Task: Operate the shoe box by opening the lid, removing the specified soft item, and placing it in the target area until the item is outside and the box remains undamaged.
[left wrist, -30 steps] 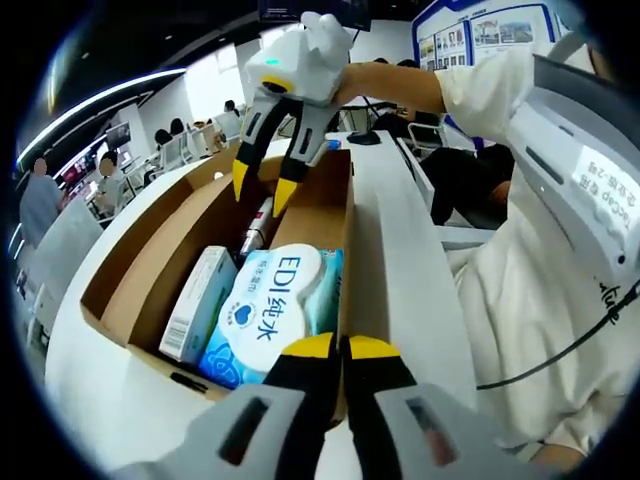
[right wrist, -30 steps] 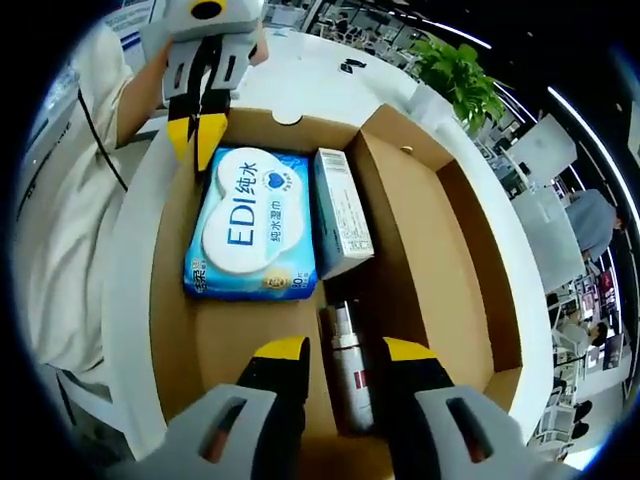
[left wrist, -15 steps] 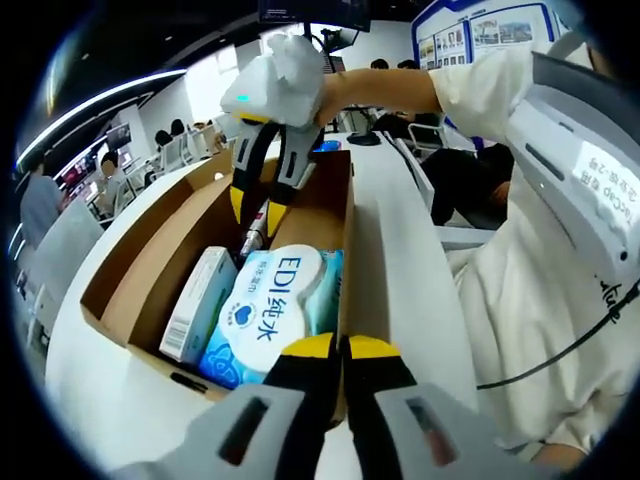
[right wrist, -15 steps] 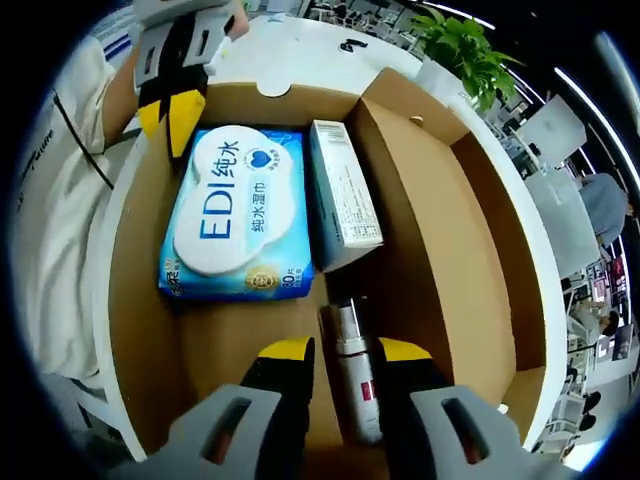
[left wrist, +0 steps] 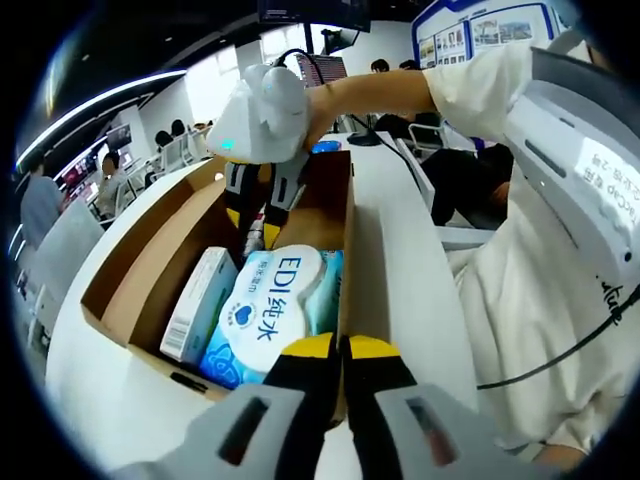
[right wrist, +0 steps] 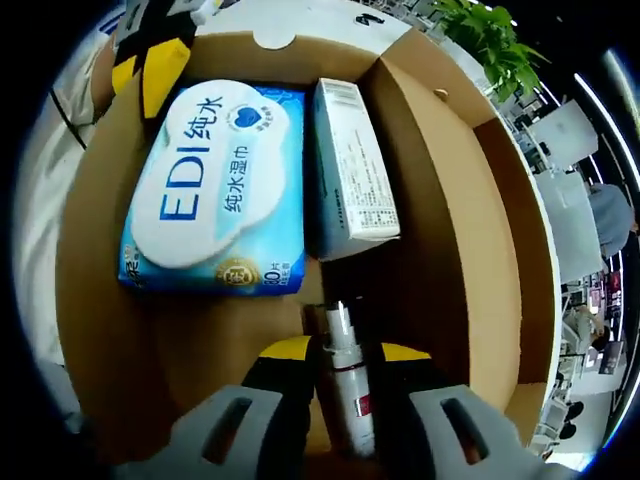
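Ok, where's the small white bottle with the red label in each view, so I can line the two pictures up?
Left gripper view: the small white bottle with the red label stands upper-middle, at the cardboard box's far end, between the right claw's yellow tips.
Right gripper view: it lies bottom-centre, between that view's own jaws.
Shared landmark: the blue EDI wet-wipes pack.

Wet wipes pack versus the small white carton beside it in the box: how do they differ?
The wet wipes pack is soft, blue, broad, lying flat with its white EDI label up. The white carton is rigid, narrow, printed with fine text, standing on a long edge. Both lie side by side inside the open cardboard shoe box.
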The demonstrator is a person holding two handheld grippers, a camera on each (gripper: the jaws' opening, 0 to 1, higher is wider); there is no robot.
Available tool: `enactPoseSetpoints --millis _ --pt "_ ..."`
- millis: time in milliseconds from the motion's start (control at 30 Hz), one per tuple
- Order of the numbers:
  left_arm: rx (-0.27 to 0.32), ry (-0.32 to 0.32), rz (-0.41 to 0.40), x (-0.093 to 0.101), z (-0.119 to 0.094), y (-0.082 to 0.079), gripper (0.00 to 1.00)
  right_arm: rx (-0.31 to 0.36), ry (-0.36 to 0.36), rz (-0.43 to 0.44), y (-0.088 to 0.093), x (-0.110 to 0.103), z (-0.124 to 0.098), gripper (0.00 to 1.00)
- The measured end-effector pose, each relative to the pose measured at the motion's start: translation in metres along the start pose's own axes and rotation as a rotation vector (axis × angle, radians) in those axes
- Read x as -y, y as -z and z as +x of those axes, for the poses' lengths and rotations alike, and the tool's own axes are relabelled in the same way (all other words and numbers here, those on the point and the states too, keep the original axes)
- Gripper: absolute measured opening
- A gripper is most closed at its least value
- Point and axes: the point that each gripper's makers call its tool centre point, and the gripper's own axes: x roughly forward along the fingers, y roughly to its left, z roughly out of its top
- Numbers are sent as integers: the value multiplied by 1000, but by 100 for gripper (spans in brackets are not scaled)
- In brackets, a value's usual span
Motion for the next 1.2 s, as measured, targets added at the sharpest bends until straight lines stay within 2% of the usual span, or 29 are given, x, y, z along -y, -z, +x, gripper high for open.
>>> enactPoseSetpoints --millis 333,500,633,733,800,867,900,933,967,1200 --pt "2 -3 1 -1 0 0 2 -73 -80 -58 2 -7 6 22" --pt "2 -6 0 -1 0 0 2 -154 -130 -136 0 -9 7 22" --pt "5 -8 -2 -1 -1 0 3 -180 -157 -172 0 -12 7 21" --pt "6 -7 -3 -1 -1 0 2 -155 -164 -183 1 -14 6 21" --pt "3 -4 -2 0 0 0 2 -142 -144 -136 1 -13 6 20" --pt "0 -4 -3 0 0 0 2 -113 -145 -125 2 -13 5 20" --pt "1 -2 -3 0 0 0 2 -110 -137 -50 4 -13 5 19" --pt "2 -2 -3 0 0 0 2 -104 -131 -16 4 -12 4 19" --pt "2 -1 -2 0 0 0 2 -91 -128 -49 5 -12 3 19" --pt "4 4 2 0 -1 0 2 -23 -75 -56 1 -11 0 19"
